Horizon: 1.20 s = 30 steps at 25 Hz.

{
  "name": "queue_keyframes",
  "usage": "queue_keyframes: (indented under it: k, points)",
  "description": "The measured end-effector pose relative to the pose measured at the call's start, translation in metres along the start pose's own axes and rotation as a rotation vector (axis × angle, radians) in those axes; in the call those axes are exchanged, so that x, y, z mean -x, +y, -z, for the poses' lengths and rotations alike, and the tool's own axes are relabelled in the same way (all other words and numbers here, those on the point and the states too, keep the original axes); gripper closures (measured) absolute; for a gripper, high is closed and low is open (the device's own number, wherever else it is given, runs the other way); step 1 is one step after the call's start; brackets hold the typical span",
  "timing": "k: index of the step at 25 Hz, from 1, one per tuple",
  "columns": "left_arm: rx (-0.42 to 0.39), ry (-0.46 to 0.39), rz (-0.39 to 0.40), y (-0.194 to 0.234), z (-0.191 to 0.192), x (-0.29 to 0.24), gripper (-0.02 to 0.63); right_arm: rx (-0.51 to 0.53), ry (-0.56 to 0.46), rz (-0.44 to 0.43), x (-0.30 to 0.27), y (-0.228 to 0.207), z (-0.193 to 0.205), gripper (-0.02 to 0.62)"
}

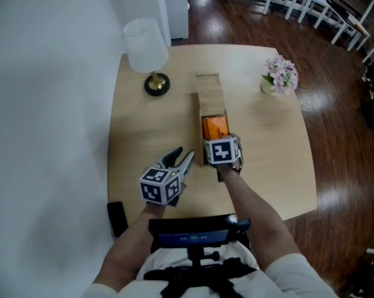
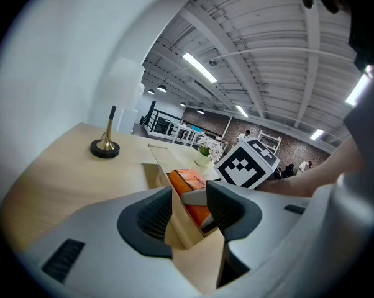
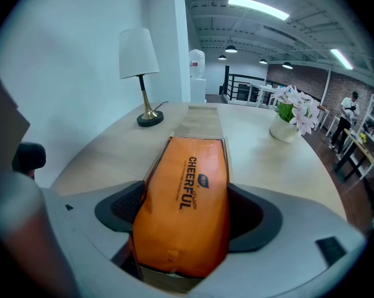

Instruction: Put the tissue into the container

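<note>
A long narrow wooden container [image 1: 207, 95] lies on the round table, pointing away from me. An orange tissue pack [image 1: 215, 127] sits in its near end, bulging above the walls. My right gripper [image 1: 219, 143] is at that near end, and in the right gripper view the tissue pack [image 3: 187, 191] fills the gap between its wide-set jaws, with both pads against its sides. My left gripper [image 1: 177, 158] hovers just left of the container, open and holding nothing. In the left gripper view the container [image 2: 159, 160] and the tissue pack [image 2: 188, 182] show beyond its jaws.
A white table lamp [image 1: 146, 48] stands at the far left of the table and a vase of pink flowers [image 1: 279, 76] at the far right. A black object [image 1: 117, 218] sits by the near left table edge. White wall lies to the left.
</note>
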<state>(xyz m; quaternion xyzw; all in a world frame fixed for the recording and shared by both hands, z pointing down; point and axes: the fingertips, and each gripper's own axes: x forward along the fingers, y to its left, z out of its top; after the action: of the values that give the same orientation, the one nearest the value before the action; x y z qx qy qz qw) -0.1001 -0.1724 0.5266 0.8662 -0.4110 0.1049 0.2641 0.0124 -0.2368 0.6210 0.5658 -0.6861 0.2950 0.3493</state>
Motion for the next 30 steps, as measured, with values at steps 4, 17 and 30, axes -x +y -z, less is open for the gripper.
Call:
queue_keyframes:
  k: [4,17,30]
  points:
    - [0.001,0.000,0.002,-0.003,0.000,-0.002,0.426,0.003,-0.004,-0.002,0.000,0.000,0.000,0.183]
    - [0.000,0.001,-0.008,-0.007,0.001,0.001,0.439,-0.011,-0.073,-0.011,0.009,-0.004,-0.010,0.184]
    - [-0.012,-0.088,0.001,-0.030,-0.026,0.015,0.604,-0.043,-0.258,-0.099,0.087,-0.051,-0.031,0.232]
